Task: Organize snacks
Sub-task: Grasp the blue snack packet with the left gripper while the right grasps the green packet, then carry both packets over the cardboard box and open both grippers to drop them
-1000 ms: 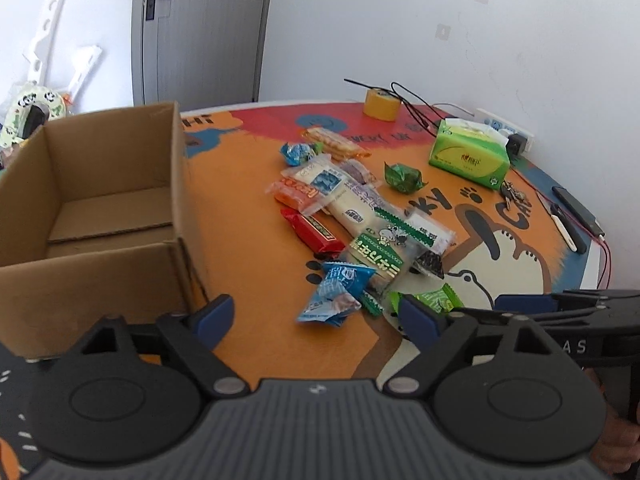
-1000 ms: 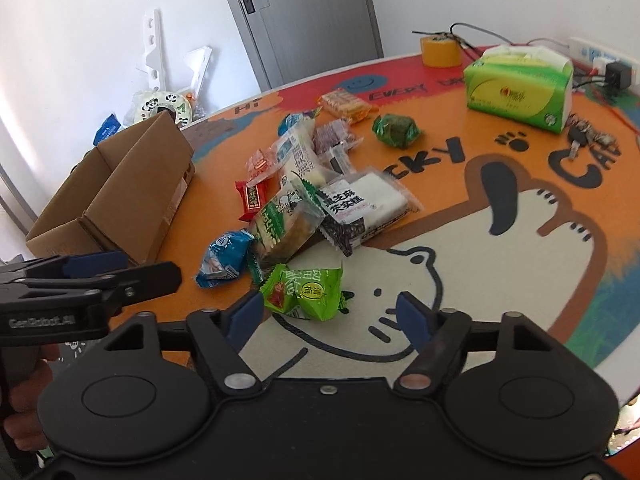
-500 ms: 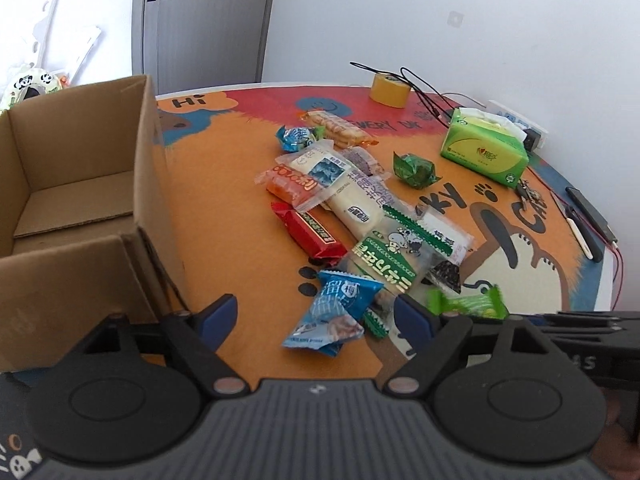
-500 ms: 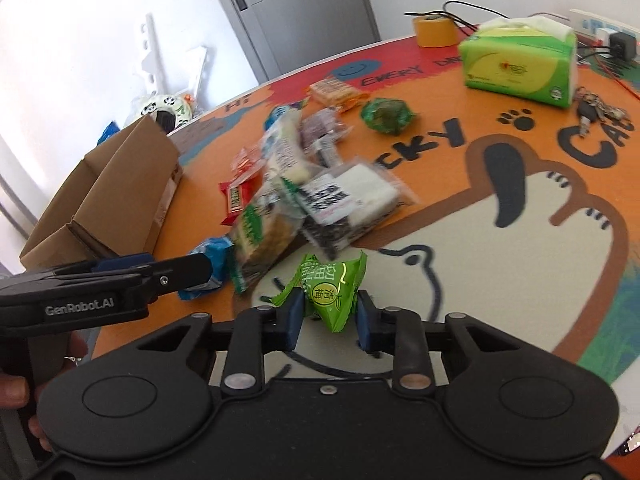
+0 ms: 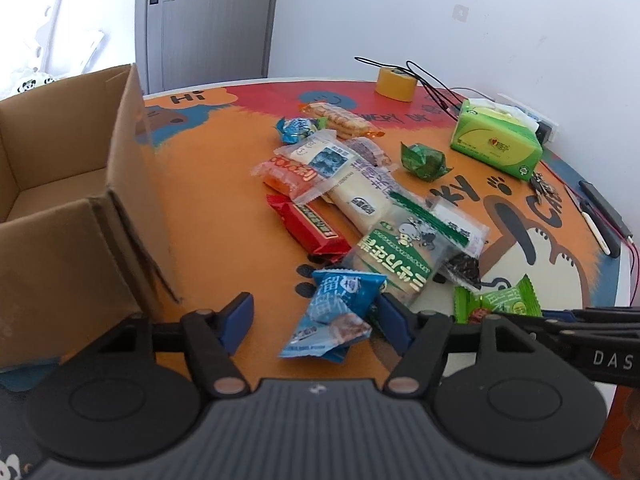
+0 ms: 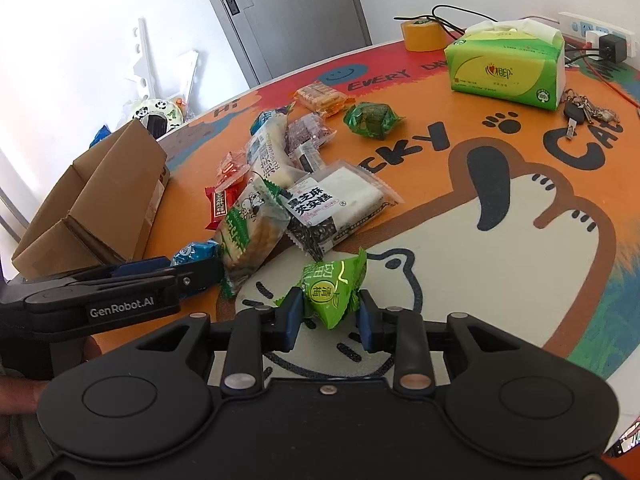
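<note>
While the jaws of the left gripper (image 5: 314, 318) are closing, a blue snack packet (image 5: 338, 314) is seen between them; its right edge lies against the right pad, the left pad is well clear of it, and no grip has been made. Just ahead of this gripper and slightly to its right, a clear packet with green print (image 5: 400, 256) is lying, and a red bar (image 5: 308, 226) is found ahead of it, beside that clear packet. Farther out, a loose heap of wrapped snacks (image 5: 340, 168) is spread across the surface (image 5: 224, 184). To the left of the gripper, an open cardboard box (image 5: 72, 184) is standing, its near corner close to the left finger.

The right gripper (image 6: 325, 318) is clamped on a green snack packet (image 6: 334, 288), which is pinched between both blue pads and raised ahead of them. Ahead and to the left of it, a black-and-white packet (image 6: 332, 210) is lying beside the green-printed one. Far ahead and to the right, a green tissue pack (image 6: 506, 66) and a roll of yellow tape (image 6: 424, 34) are seen near the wall, and a bunch of keys (image 6: 586, 112) is lying to the right of the tissue pack.
</note>
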Demonstrator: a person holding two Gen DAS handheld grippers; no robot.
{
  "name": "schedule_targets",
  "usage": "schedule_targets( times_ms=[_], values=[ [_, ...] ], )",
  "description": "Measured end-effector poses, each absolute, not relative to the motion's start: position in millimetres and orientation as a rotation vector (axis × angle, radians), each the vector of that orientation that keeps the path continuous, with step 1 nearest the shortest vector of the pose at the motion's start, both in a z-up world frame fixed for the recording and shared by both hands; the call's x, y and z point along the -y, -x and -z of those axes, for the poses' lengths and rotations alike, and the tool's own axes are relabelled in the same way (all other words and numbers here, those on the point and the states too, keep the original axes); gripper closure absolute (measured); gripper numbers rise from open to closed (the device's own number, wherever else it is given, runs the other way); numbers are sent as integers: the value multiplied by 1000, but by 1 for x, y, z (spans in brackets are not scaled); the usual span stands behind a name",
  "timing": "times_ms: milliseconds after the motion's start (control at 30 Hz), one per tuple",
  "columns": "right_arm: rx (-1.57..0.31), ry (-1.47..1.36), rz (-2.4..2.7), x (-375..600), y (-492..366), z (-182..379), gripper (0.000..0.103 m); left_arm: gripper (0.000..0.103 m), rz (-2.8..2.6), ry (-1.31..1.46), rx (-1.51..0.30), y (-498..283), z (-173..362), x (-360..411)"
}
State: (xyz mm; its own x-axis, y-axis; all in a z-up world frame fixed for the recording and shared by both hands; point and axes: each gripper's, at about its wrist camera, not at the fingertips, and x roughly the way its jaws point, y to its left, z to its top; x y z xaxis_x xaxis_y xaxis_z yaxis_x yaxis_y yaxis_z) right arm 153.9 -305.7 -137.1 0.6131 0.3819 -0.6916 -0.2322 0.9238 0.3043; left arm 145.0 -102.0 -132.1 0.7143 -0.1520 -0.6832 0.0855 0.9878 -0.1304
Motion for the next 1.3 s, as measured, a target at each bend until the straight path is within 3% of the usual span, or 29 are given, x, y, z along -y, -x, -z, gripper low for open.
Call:
schedule_targets(
  times_ms=[67, 100, 133, 167, 633, 1300],
  values=[
    [-839, -193, -355, 306, -154, 137, 73, 44, 139, 91, -759, -144, 132, 104],
    [-838, -193, -353, 306, -154, 137, 74, 53, 140, 99, -755, -144, 132, 104],
    [-835, -193, -352, 305, -153, 137, 74, 69, 138, 108, -752, -144, 132, 103],
    [-832, -191, -350, 305, -153, 137, 75, 72, 146, 122, -750, -144, 132, 102],
    [-737, -204, -389, 300, -142, 114, 79, 74, 159, 152, -647, -118, 103, 95],
    [-585, -216, -482, 262, -155, 61, 79, 74, 76, 163, -429, -90, 22, 56]
  ],
)
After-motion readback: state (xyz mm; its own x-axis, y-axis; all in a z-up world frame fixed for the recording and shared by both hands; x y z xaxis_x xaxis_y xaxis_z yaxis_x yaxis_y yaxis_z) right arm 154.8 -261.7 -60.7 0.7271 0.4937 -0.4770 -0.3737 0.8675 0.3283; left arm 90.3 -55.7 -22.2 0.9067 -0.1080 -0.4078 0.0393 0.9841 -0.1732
